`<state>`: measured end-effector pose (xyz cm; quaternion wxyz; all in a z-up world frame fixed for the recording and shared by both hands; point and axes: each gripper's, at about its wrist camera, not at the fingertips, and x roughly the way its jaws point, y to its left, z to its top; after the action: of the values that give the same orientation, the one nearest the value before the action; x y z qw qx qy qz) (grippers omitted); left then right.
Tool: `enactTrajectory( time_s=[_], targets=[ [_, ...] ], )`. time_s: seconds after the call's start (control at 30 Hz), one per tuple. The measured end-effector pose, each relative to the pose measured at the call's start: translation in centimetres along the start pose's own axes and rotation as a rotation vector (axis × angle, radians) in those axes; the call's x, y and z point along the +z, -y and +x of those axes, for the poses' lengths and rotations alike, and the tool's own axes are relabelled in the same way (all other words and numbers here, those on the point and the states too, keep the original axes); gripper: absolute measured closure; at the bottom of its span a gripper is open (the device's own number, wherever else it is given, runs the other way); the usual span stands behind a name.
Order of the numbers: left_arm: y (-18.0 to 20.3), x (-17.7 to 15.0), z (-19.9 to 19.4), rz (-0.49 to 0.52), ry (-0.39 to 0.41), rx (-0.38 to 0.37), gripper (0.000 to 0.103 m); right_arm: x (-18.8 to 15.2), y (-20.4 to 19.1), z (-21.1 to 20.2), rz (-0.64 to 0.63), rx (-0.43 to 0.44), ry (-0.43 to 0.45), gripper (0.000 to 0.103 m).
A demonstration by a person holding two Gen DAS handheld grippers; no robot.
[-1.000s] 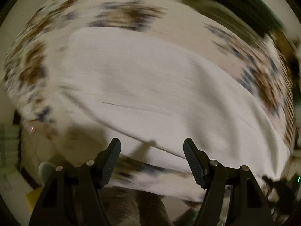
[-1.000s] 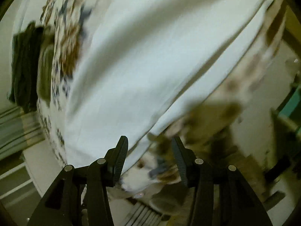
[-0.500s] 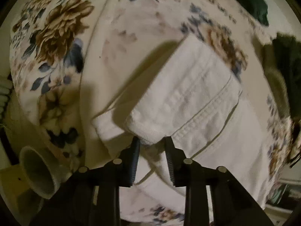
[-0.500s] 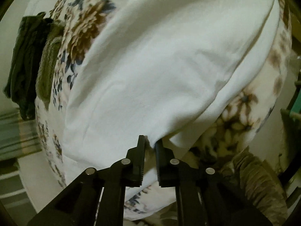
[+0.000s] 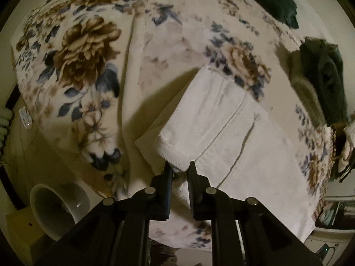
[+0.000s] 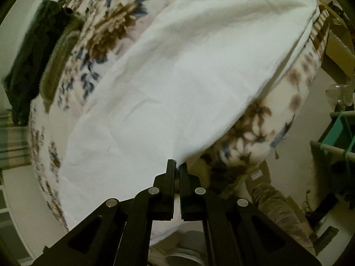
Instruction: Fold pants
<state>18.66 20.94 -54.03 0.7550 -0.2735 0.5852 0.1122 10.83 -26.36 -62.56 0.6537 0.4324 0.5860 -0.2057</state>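
White pants (image 5: 221, 122) lie across a floral blanket (image 5: 84, 51), with a leg hem facing the left wrist camera. My left gripper (image 5: 179, 166) points steeply down at that hem; its jaws are closing, and the hem's thick corner is pinched between the pads. In the right wrist view the pants (image 6: 188, 77) spread as a wide smooth white sheet over the blanket (image 6: 111, 22). My right gripper (image 6: 176, 164) is shut on the near edge of the cloth, which rises slightly toward the fingers.
Dark green and olive folded clothes (image 5: 326, 77) sit at the blanket's edge, and show in the right wrist view (image 6: 28, 66) too. A pale round bowl-like object (image 5: 57, 208) stands below the bed's near side. A teal rack (image 6: 339, 137) stands to the right.
Both grippers went from wide open over the pants to pinched on cloth. The left slid to the leg hem and gripped it; the right closed on the near edge and lifted it slightly.
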Motion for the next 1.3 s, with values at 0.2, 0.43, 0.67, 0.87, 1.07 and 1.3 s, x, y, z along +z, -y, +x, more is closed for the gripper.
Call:
enactTrajectory(
  time_s=[0.2, 0.43, 0.67, 0.87, 1.07, 1.3],
  targets=[
    [-1.6, -0.1, 3.6, -0.036, -0.127, 0.035, 0.080, 0.7, 0.7, 3.4, -0.004, -0.085, -0.127, 0.094],
    [2.0, -0.9, -0.3, 0.059, -0.105, 0.095, 0.044, 1.1, -6.2, 0.6, -0.257, -0.081, -0.219, 0.056],
    [12.5, 2.9, 1.8, 0.123, -0.106, -0.073, 0.044, 4.8, -21.4, 2.9, -0.555, 0.014, -0.183, 0.055],
    [19.4, 3.4, 4.5, 0.214, -0.150, -0.102, 0.044, 5.9, -27.1, 9.4, -0.695, -0.104, -0.358, 0.055],
    [20.1, 1.8, 6.2, 0.270, -0.174, -0.058, 0.044, 2.7, -22.3, 7.5, -0.729, -0.097, -0.450, 0.055],
    [17.0, -0.9, 8.1, 0.314, -0.231, 0.016, 0.042, 0.1, -18.8, 6.7, -0.717, -0.104, -0.510, 0.055]
  ],
)
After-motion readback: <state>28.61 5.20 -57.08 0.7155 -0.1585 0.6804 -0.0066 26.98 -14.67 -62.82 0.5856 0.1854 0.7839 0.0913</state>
